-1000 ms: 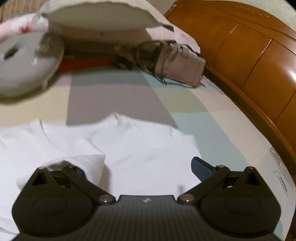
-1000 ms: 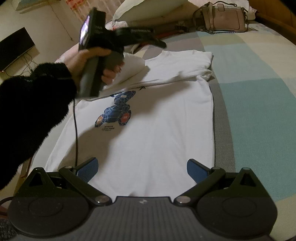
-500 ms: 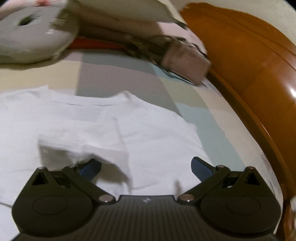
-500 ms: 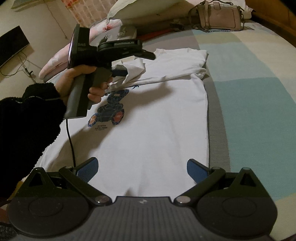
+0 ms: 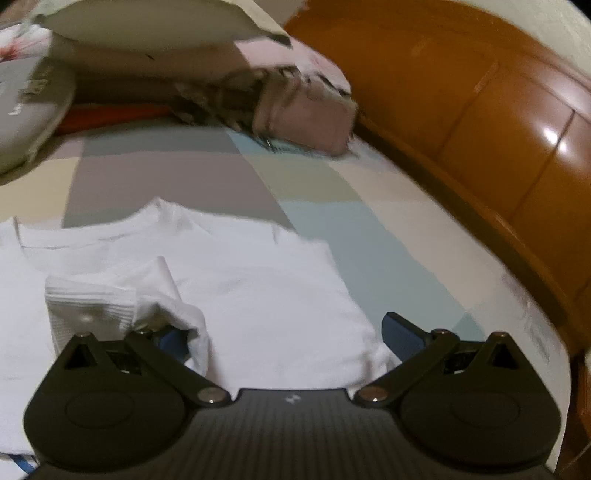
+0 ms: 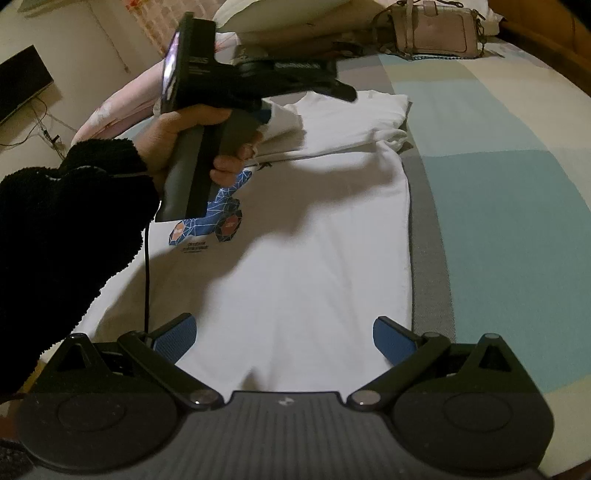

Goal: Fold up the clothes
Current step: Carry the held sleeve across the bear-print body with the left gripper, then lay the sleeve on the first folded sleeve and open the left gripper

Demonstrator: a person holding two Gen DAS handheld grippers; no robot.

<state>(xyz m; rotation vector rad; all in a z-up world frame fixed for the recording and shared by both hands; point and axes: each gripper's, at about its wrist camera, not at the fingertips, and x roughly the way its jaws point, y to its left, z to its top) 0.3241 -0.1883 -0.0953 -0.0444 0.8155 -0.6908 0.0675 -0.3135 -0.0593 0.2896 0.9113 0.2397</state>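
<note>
- Left gripper [image 5: 286,334]: blue pads spread wide apart. A bunched white sleeve [image 5: 122,301] drapes over the left pad; nothing is pinched between the two.
- Seen from the right wrist, the left gripper sits raised over the shirt's upper part, gripped by a hand [image 6: 192,140] in a black fleecy sleeve [image 6: 62,236]; a cable [image 6: 147,273] hangs from it.
- Right gripper [image 6: 284,338]: pads fully spread, nothing between them, poised over the shirt's lower hem.
- White T-shirt [image 6: 295,251]: lies flat, front up, lengthwise on the bed, blue graphic print [image 6: 218,225] showing under the hand. Its right-hand side edge is folded in; the top portion near the collar looks doubled over.
- Bedspread [image 6: 498,206]: patchwork of teal, grey and cream blocks beneath the shirt.
- Beyond the collar: a pink handbag [image 6: 436,31], pillows [image 5: 140,26], blurred in the left wrist view.
- Wooden bed frame [image 5: 480,122] runs along the far right.
</note>
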